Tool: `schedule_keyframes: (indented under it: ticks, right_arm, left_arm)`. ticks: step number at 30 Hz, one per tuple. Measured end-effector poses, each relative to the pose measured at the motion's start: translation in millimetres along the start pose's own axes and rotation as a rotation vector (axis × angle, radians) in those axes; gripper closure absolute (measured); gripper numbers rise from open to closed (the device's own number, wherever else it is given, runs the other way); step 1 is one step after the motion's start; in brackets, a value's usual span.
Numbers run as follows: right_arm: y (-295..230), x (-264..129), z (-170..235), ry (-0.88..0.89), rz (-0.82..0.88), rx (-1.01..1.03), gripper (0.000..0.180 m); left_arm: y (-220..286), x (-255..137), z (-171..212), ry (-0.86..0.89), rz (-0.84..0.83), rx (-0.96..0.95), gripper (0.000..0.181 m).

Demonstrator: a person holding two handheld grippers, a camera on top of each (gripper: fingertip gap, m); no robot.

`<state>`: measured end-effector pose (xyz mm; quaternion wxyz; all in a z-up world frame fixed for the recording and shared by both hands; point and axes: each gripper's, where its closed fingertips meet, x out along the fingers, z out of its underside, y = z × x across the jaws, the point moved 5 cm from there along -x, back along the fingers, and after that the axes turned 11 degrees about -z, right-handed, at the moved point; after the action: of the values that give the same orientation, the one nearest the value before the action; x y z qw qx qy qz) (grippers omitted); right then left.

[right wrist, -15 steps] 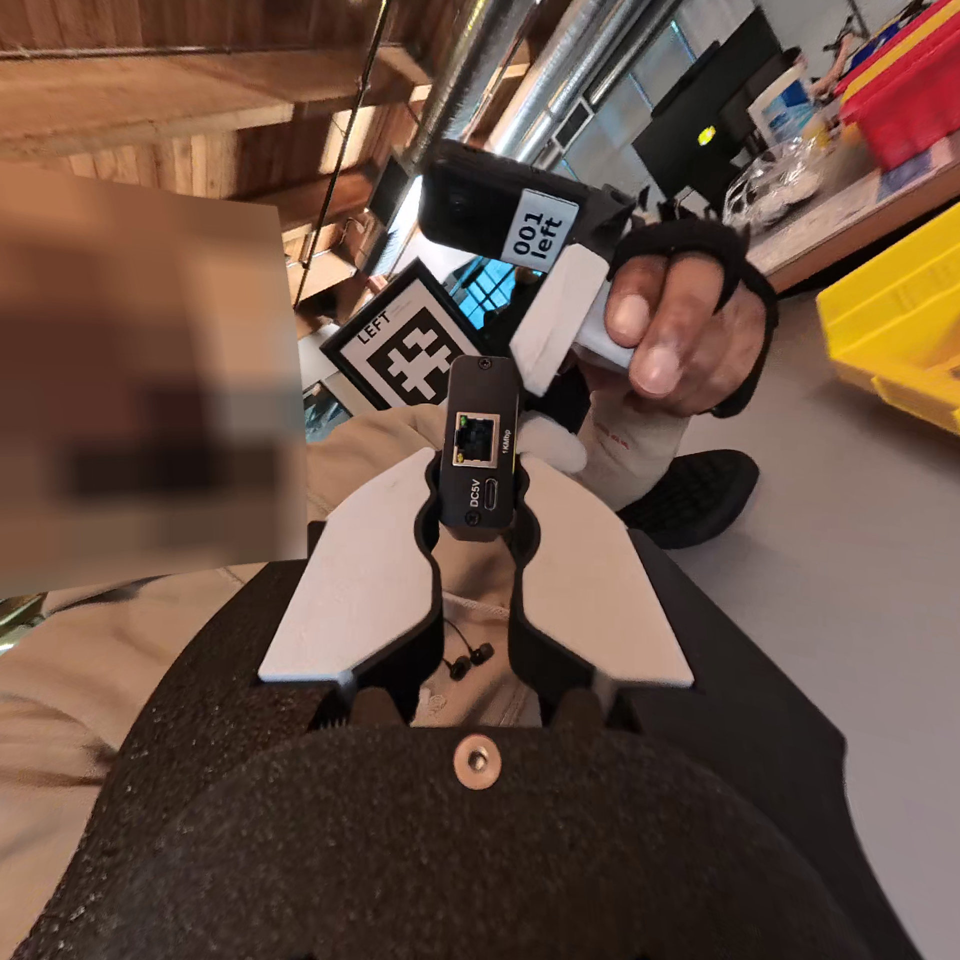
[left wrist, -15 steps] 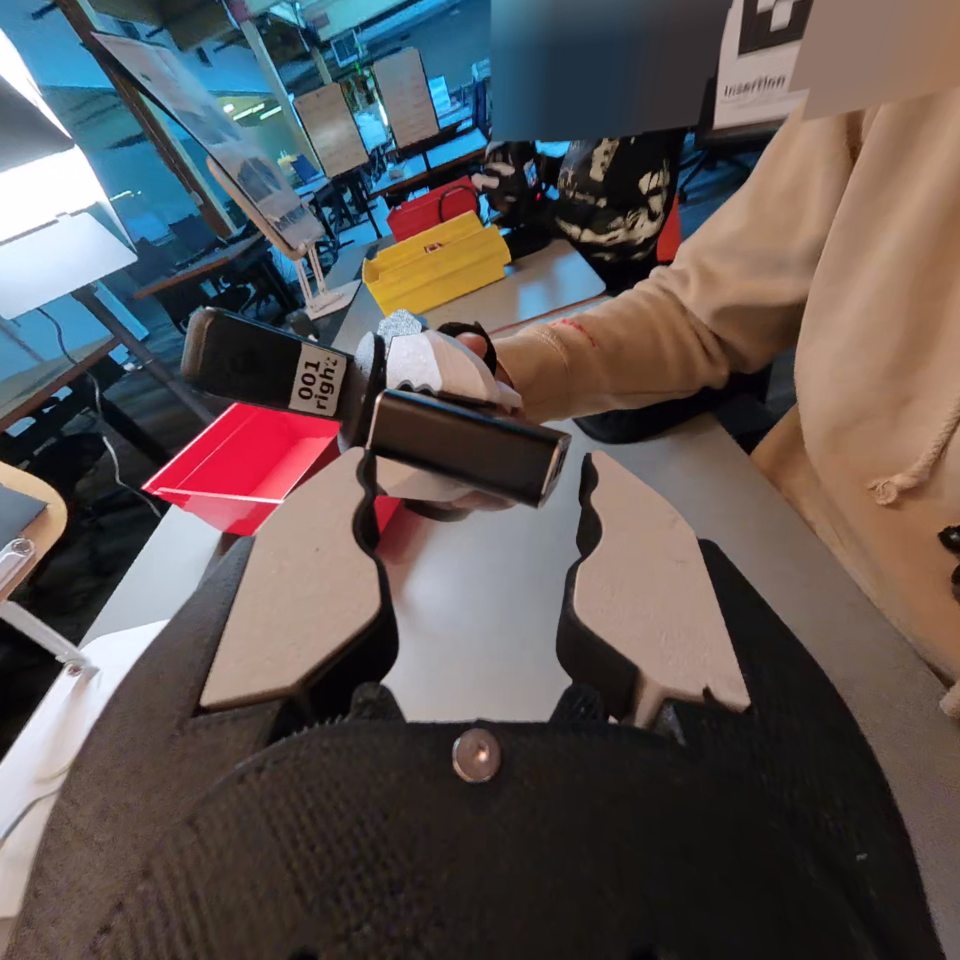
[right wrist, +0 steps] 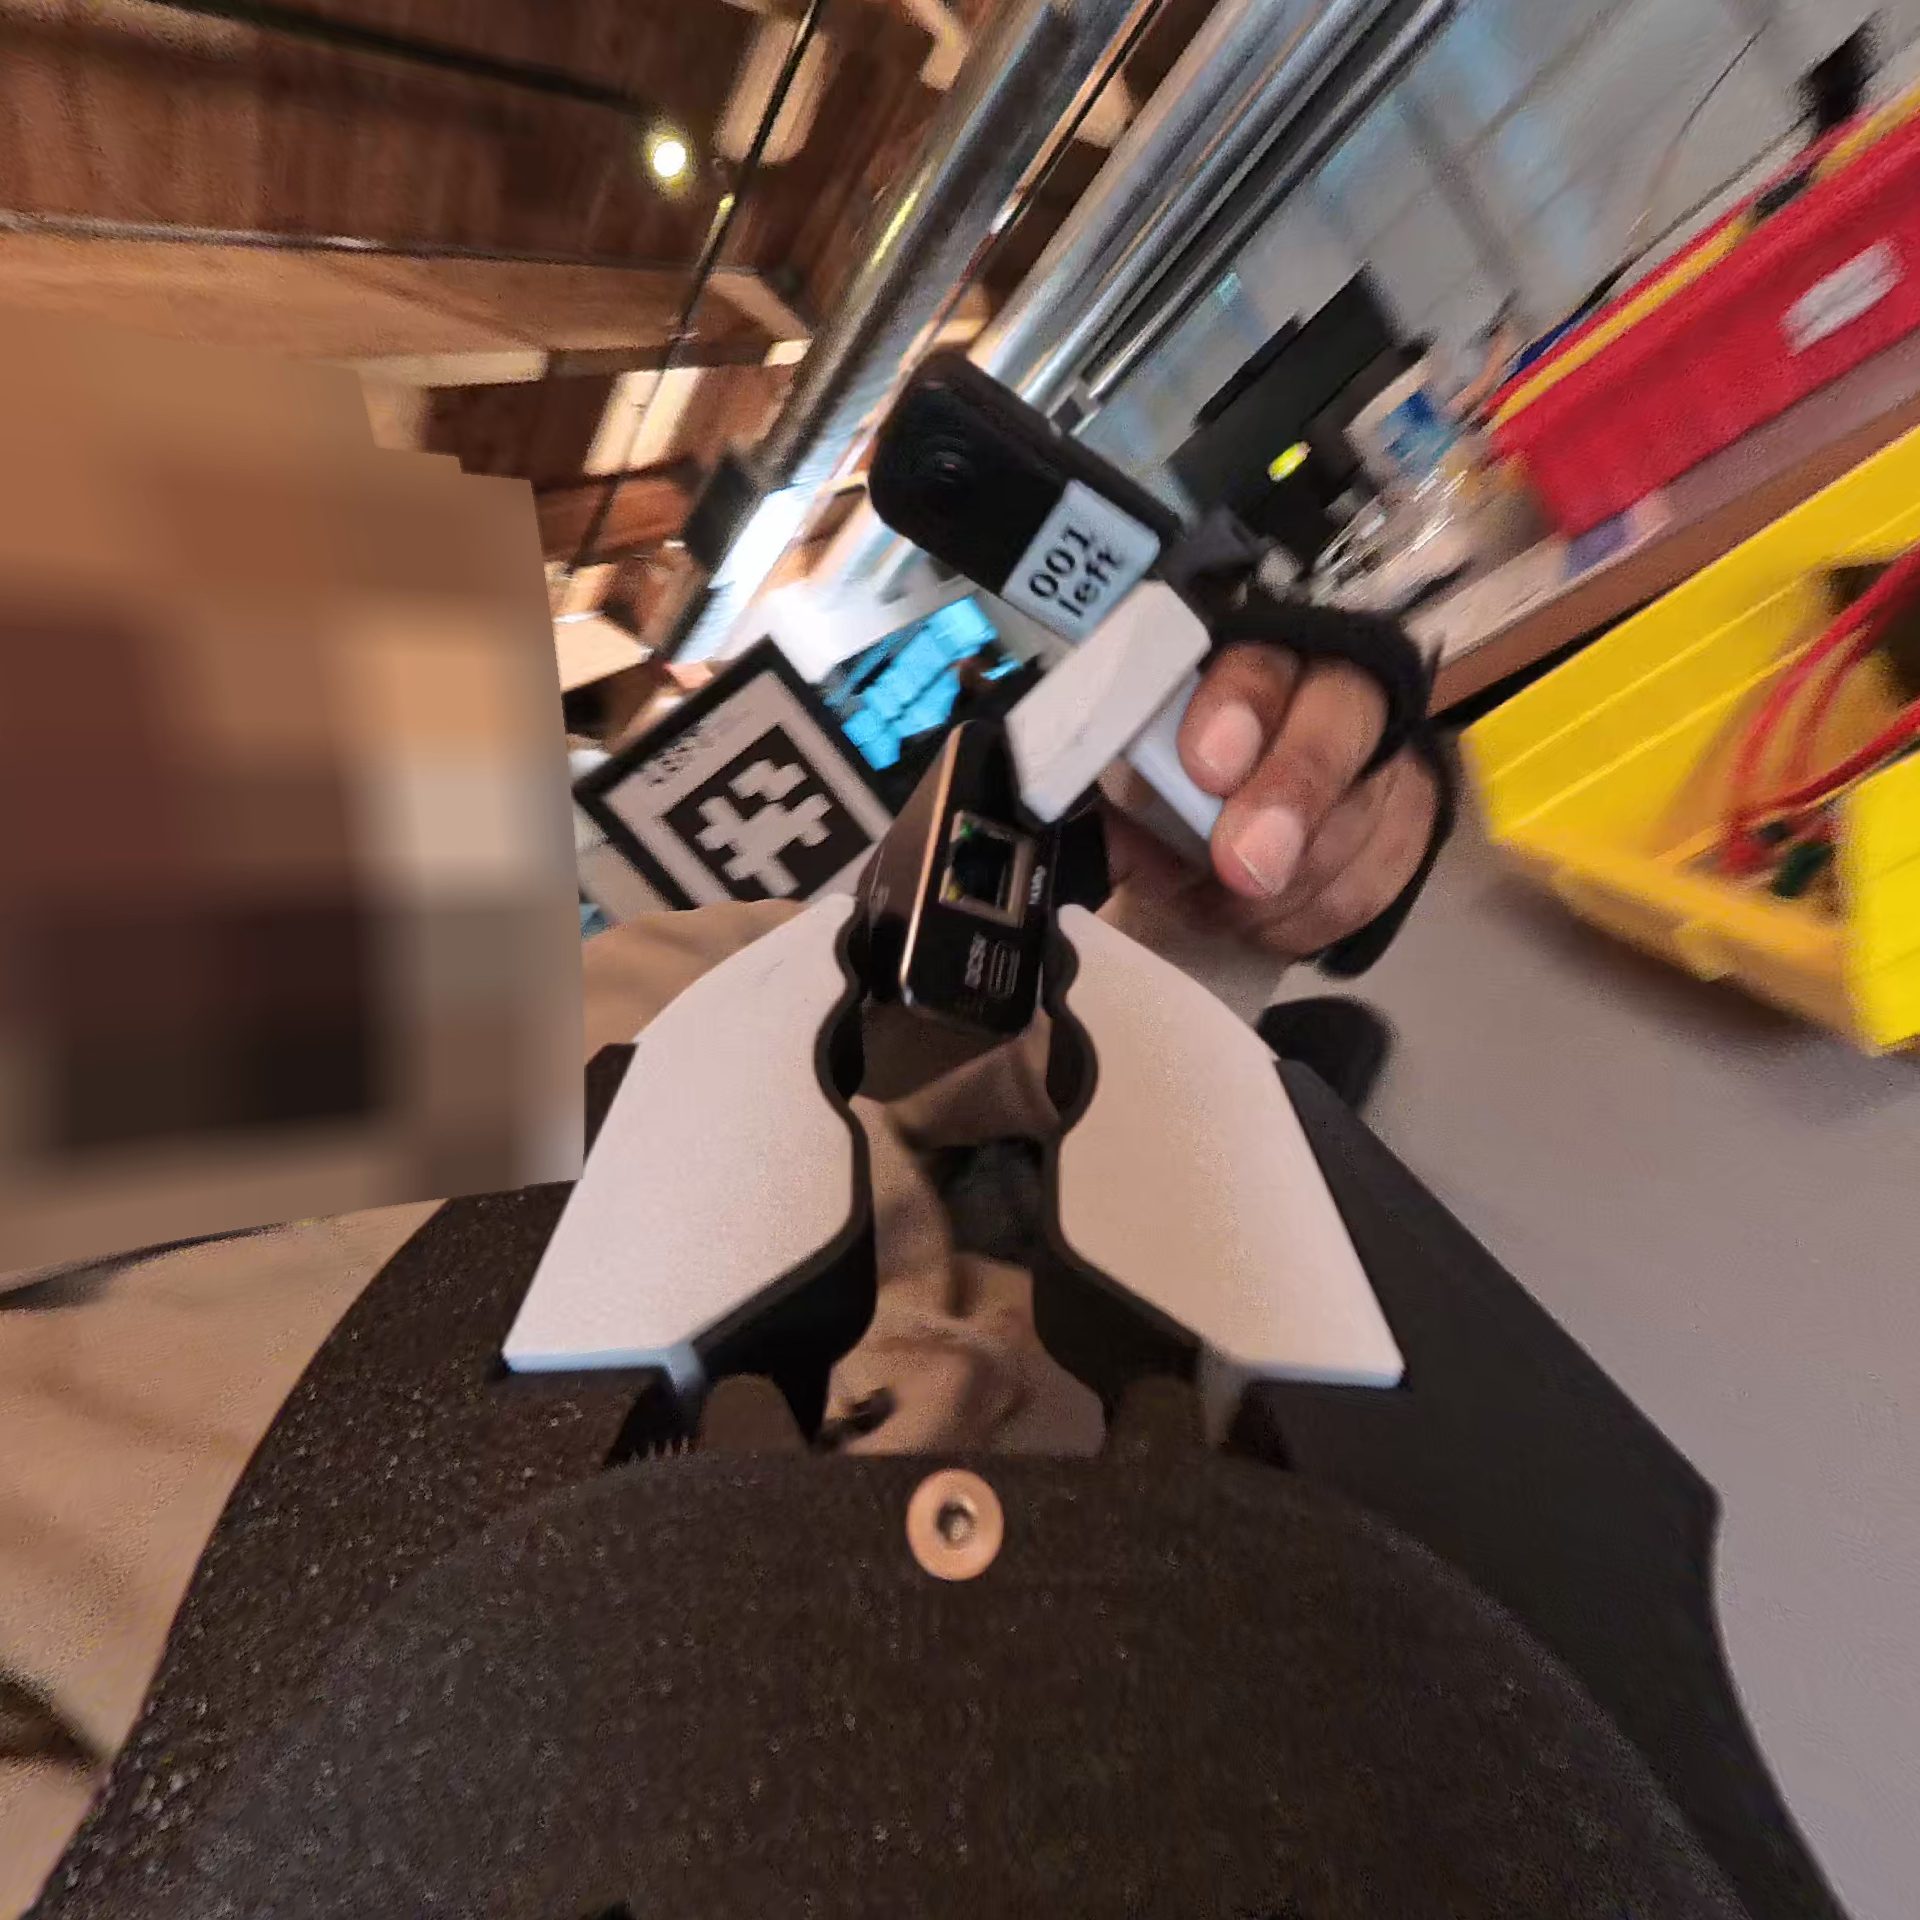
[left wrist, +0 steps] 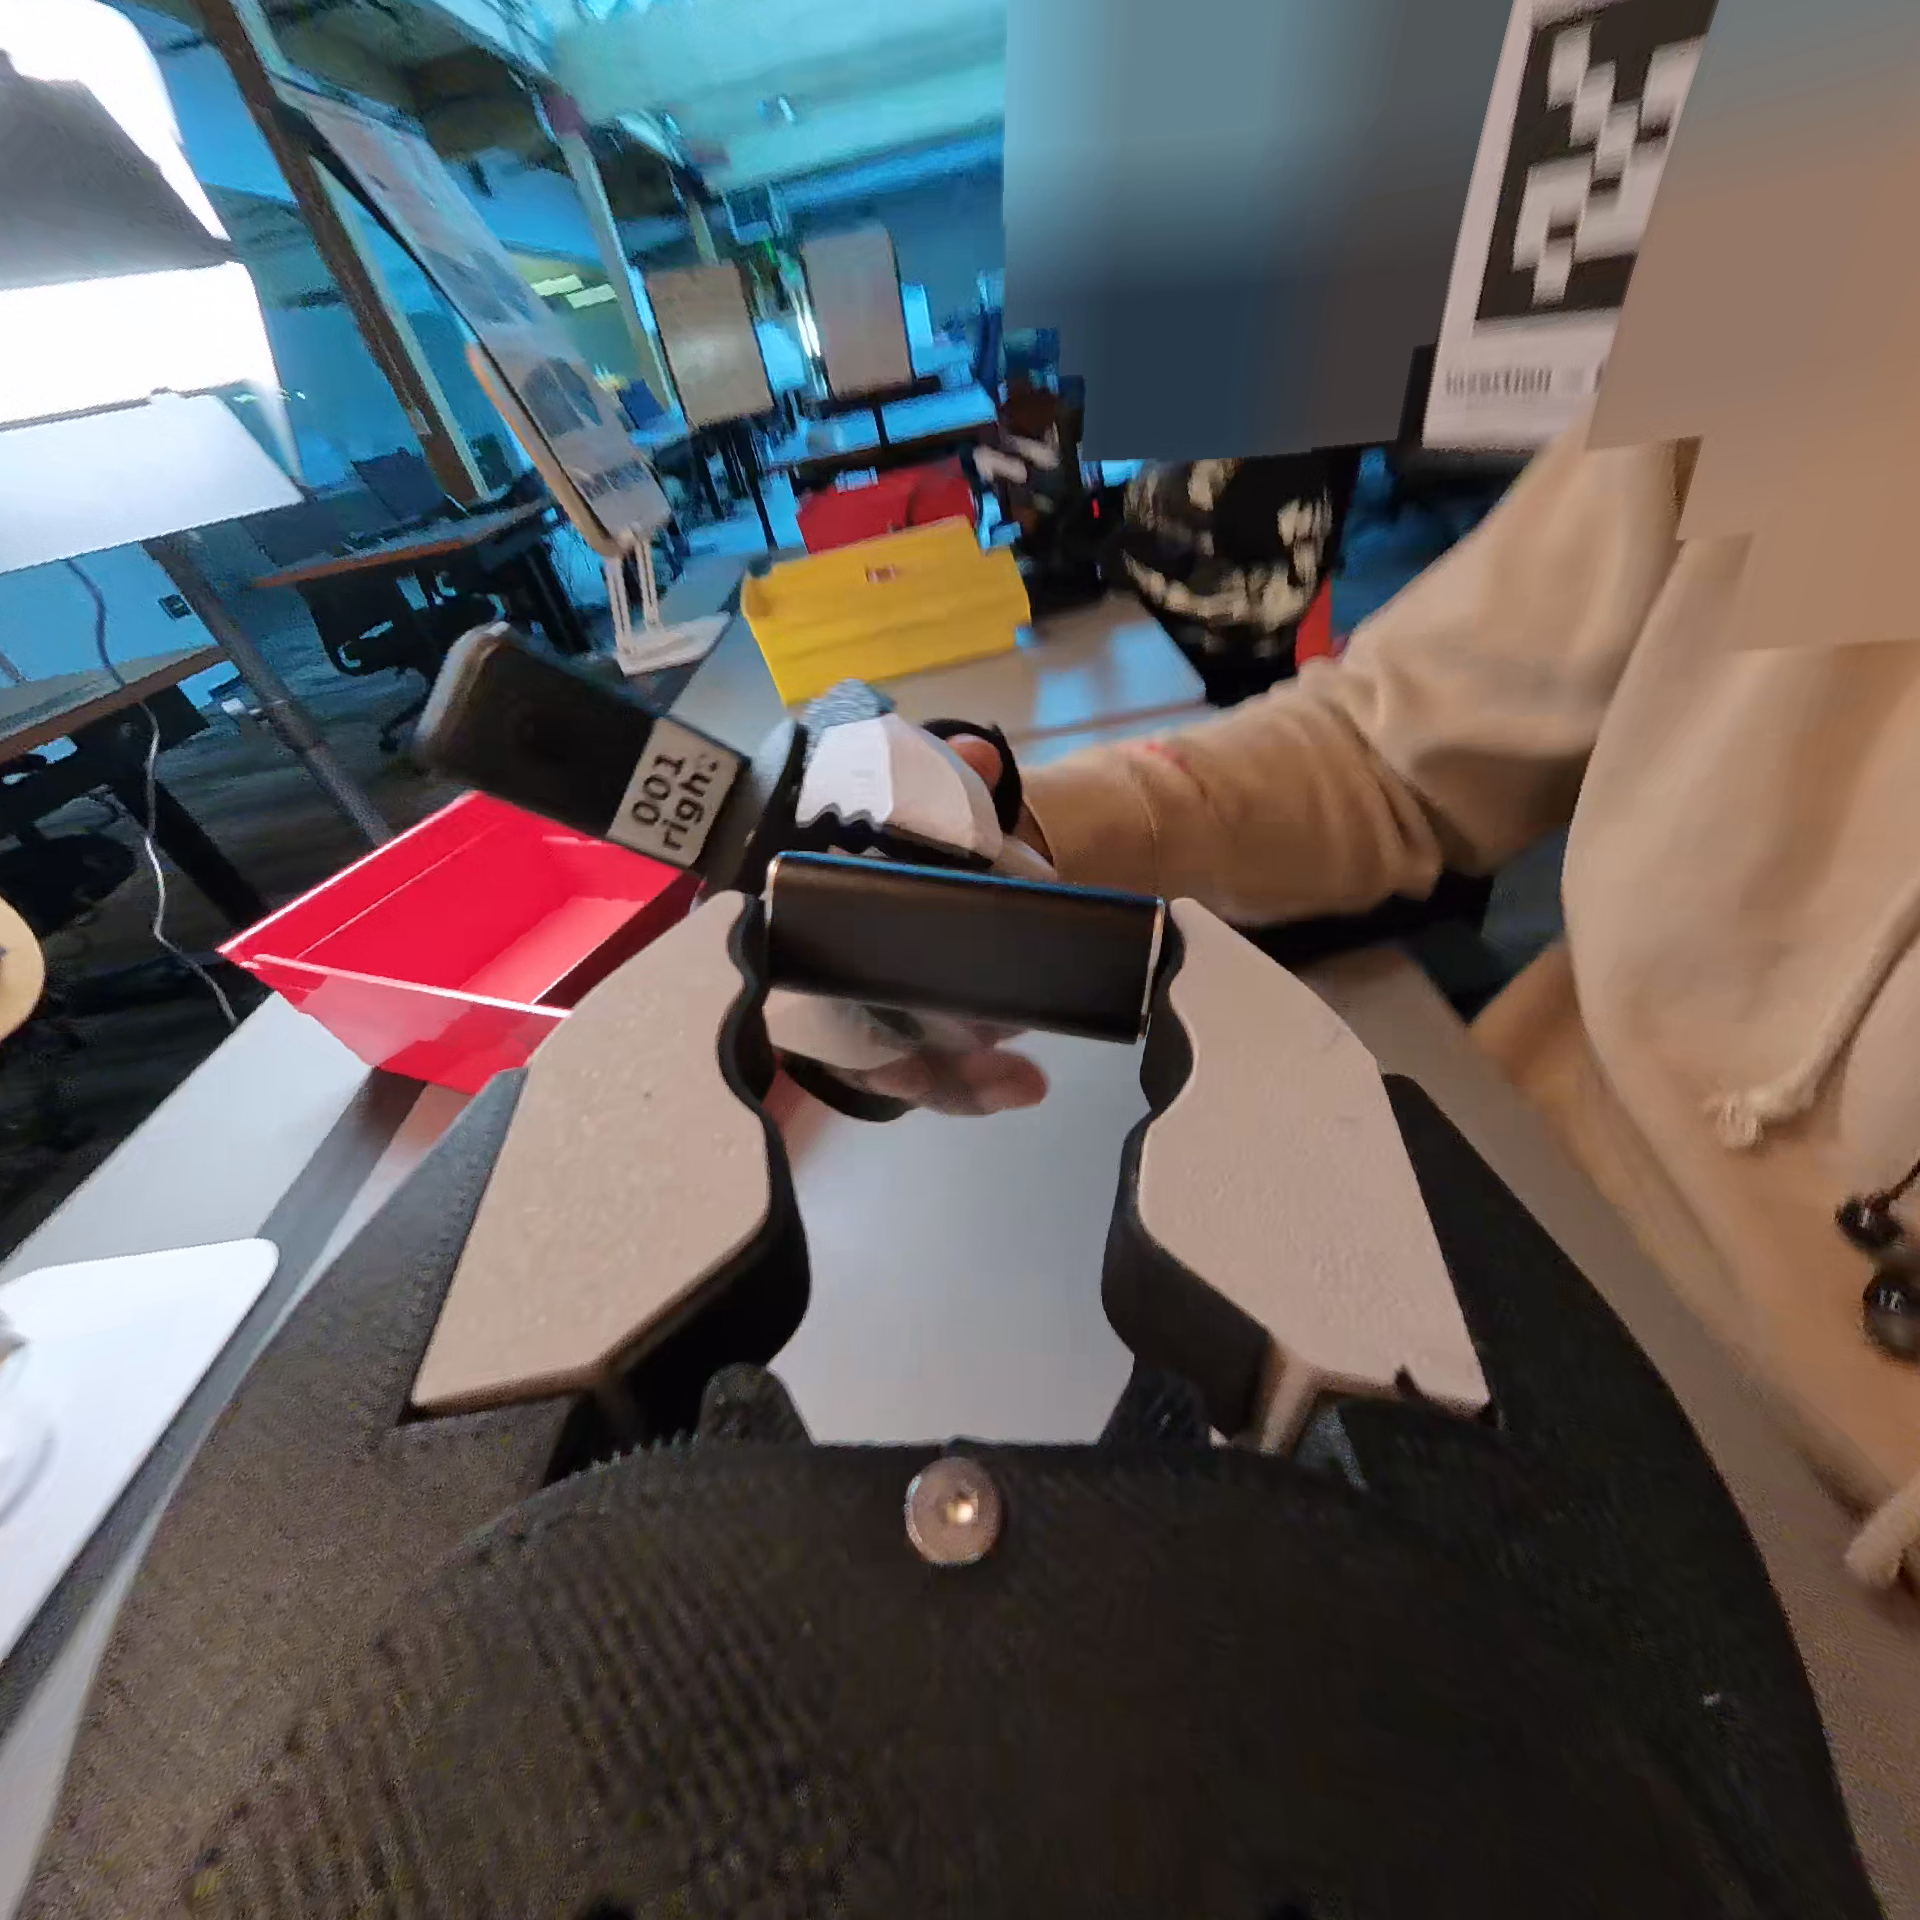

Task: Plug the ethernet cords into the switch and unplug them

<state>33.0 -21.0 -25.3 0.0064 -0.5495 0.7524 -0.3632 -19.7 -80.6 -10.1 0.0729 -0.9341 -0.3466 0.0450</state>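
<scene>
one switch (left wrist: 961, 951) between two grippers' fingertips.

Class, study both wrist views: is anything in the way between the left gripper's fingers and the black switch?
Nothing visible is. The switch lies crosswise between the left gripper's fingertips, its ends at or touching them. The right gripper is shut on the switch, whose port faces that camera.

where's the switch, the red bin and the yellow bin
switch (left wrist: 961, 951): left wrist view, on its long black side
red bin (left wrist: 457, 935): left wrist view, on its inner floor
yellow bin (left wrist: 883, 623): left wrist view, on its front wall
</scene>
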Motion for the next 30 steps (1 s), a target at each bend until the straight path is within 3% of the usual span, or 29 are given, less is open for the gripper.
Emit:
schedule_keyframes:
  ticks: [3, 8, 13, 17, 20, 24, 30]
  right_arm:
    - [-7, -12, -14, -0.089, 0.274, -0.334, 0.126]
    - [-18, -28, -25, -0.402, 0.789, -0.977, 0.121]
    - [-2, -20, -15, -0.571, 0.933, -1.246, 0.124]
    - [9, -20, -7, -0.661, 1.0, -1.378, 0.132]
    - [4, -19, -5, -0.615, 0.958, -1.439, 0.155]
    - [4, -20, -4, -0.673, 0.962, -1.397, 0.155]
    - [15, -39, -10, -0.859, 1.176, -1.298, 0.156]
  left_arm:
    - [-25, -6, -2, 0.144, -0.024, -0.274, 0.111]
    - [-52, -6, 12, 0.205, -0.043, -0.634, 0.111]
    - [-60, 6, 29, 0.25, -0.005, -0.952, 0.112]
    - [-52, 19, 40, 0.242, 0.086, -1.089, 0.111]
    - [-45, 27, 41, 0.265, 0.178, -1.158, 0.111]
    - [-45, 27, 41, 0.207, 0.184, -1.139, 0.111]
    - [-63, 8, 43, 0.016, -0.184, -0.756, 0.111]
